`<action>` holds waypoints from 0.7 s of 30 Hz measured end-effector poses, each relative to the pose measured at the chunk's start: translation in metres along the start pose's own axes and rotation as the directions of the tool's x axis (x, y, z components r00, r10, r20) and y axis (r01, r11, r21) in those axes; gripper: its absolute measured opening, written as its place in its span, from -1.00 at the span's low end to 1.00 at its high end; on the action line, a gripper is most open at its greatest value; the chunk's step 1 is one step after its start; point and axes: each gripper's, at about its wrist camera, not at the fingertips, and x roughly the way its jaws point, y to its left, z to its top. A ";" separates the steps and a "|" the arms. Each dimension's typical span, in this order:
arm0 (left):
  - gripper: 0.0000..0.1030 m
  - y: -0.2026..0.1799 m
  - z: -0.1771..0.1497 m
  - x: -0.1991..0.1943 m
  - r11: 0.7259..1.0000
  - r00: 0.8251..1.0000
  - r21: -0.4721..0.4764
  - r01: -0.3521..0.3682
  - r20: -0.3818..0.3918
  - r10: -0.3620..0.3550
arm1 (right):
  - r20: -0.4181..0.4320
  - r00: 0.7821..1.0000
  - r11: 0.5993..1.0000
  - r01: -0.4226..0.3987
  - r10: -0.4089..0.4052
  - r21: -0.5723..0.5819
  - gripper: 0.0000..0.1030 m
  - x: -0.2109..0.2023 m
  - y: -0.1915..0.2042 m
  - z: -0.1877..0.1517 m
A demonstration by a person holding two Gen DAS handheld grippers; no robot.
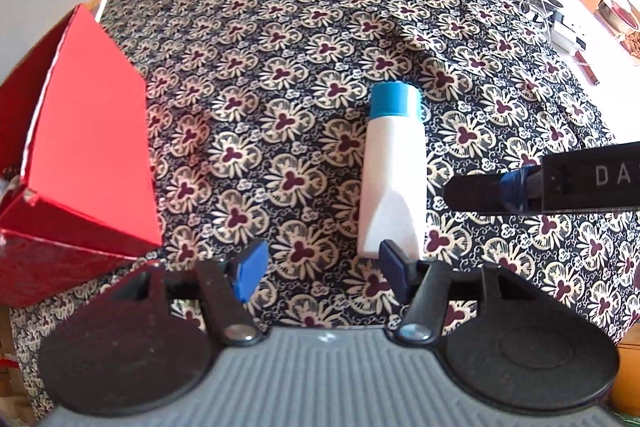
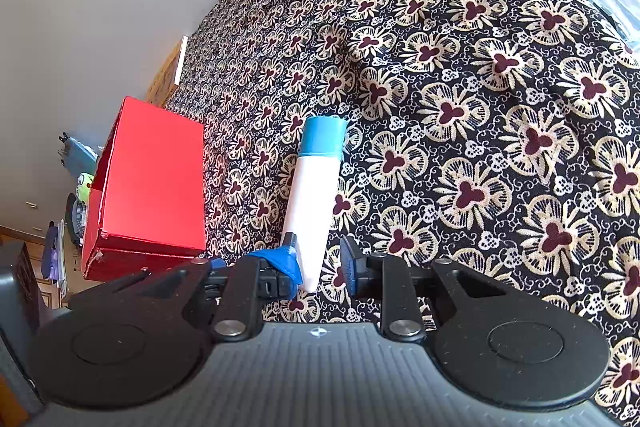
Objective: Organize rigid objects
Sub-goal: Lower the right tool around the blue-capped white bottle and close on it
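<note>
Left to right: I see a red box point(image 1: 92, 147) of smooth glossy card left of my left gripper point(image 1: 320, 267), whose jaws are spread and empty. The bottle point(image 1: 394, 167) (white plastic, blue cap) lies on the flowered cloth point(image 1: 280, 67), its base between my right gripper's point(image 2: 322, 269) released jaws. I judge the grasp pending: next, close squarely on the slick, tapering body.

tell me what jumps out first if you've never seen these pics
The bright red box grabs the eye, open at the left edge of the bed, against the busy floral bedspread. Next is the white bottle with a blue cap, lying flat to the right of the box, just ahead of both open grippers: left gripper, right gripper.
</note>
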 end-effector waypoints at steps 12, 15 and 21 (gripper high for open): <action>0.20 -0.003 0.004 0.012 0.999 0.999 -0.006 0.042 0.000 -0.042 | 0.000 1.000 0.999 -0.025 0.025 0.042 -0.87 0.008 -0.007 0.003; 0.23 -0.001 0.006 0.015 0.998 0.998 -0.005 0.068 0.007 -0.068 | 0.005 1.000 0.998 -0.026 0.026 0.058 -0.86 0.009 -0.007 0.001; 0.23 0.001 0.011 0.019 0.991 0.991 0.006 0.135 0.012 -0.135 | 0.021 0.999 0.997 -0.032 0.031 0.074 -0.86 0.015 -0.006 0.002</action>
